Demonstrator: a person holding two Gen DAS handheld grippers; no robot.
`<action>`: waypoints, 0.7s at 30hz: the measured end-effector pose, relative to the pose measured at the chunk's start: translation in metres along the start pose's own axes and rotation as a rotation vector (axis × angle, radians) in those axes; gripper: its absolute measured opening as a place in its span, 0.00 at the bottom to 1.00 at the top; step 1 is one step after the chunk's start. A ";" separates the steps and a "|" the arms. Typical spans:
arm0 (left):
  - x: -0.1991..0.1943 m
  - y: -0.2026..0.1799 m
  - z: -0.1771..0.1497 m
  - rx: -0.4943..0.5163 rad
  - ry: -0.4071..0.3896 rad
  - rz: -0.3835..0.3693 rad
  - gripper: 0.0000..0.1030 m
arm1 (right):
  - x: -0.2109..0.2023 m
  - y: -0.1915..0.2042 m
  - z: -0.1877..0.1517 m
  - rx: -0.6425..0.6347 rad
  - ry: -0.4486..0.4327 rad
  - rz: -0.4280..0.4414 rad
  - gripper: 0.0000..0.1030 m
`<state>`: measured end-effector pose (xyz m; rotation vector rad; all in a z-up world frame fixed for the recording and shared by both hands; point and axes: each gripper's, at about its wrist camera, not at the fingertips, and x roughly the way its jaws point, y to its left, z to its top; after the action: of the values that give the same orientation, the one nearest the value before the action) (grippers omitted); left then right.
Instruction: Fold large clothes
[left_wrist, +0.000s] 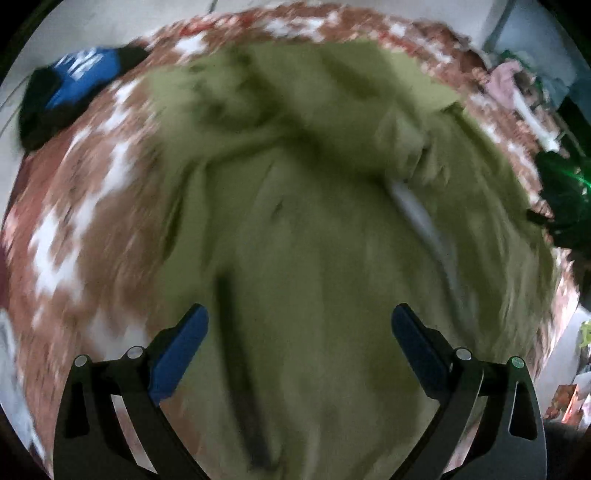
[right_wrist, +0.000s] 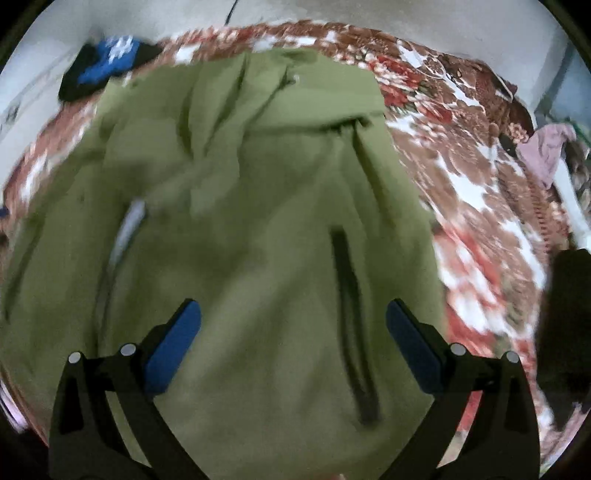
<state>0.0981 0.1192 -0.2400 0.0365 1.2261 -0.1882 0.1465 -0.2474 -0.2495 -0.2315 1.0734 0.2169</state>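
A large olive-green jacket (left_wrist: 314, 229) lies spread and rumpled on a brown, red and white floral bedspread (left_wrist: 85, 206). It fills most of the right wrist view (right_wrist: 240, 221) too, with a dark pocket zipper (right_wrist: 352, 325) and a pale central zipper strip (right_wrist: 125, 229). My left gripper (left_wrist: 300, 321) is open and empty just above the jacket's near part. My right gripper (right_wrist: 293, 317) is open and empty above the jacket, left of the pocket zipper. Both views are motion-blurred.
A blue and black garment (left_wrist: 70, 85) lies at the bed's far left corner, also in the right wrist view (right_wrist: 107, 62). Pink clothing (right_wrist: 546, 147) and clutter sit at the far right. The bedspread (right_wrist: 476, 206) is bare right of the jacket. A dark shape (right_wrist: 565, 317) stands at the right edge.
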 end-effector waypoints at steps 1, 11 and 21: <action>-0.003 0.004 -0.011 -0.009 0.022 0.010 0.95 | -0.003 -0.003 -0.012 -0.013 0.026 -0.006 0.95; -0.019 0.033 -0.119 -0.099 0.199 0.065 0.95 | -0.016 -0.052 -0.093 0.008 0.199 -0.090 0.95; -0.001 0.071 -0.157 -0.346 0.214 -0.151 0.95 | 0.004 -0.128 -0.138 0.306 0.331 0.100 0.95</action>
<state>-0.0374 0.2098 -0.2973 -0.3454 1.4612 -0.1026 0.0690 -0.4097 -0.3055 0.0653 1.4316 0.1023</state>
